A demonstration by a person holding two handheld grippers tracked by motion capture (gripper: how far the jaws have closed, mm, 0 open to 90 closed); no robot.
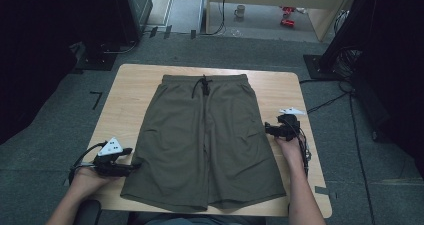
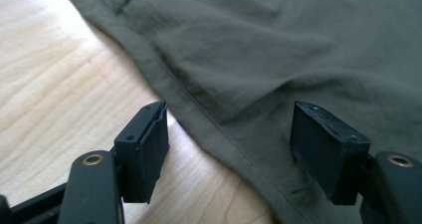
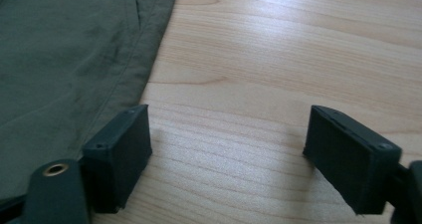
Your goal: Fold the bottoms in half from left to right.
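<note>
Olive shorts (image 1: pixel 205 140) lie flat at the middle of the wooden table (image 1: pixel 132 85), waistband far. Step in hand, as judged: approaching both side seams. Left gripper (image 2: pixel 231 152) stands spread astride the left hem; right gripper (image 3: pixel 226 154) spread over bare wood beside the right seam. Next: pinch the thin, soft woven edges.

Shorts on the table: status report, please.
Left gripper open, straddling the shorts' side hem. Right gripper open over bare table beside the other edge. Shorts flat, nothing gripped. Nothing in the way.
</note>
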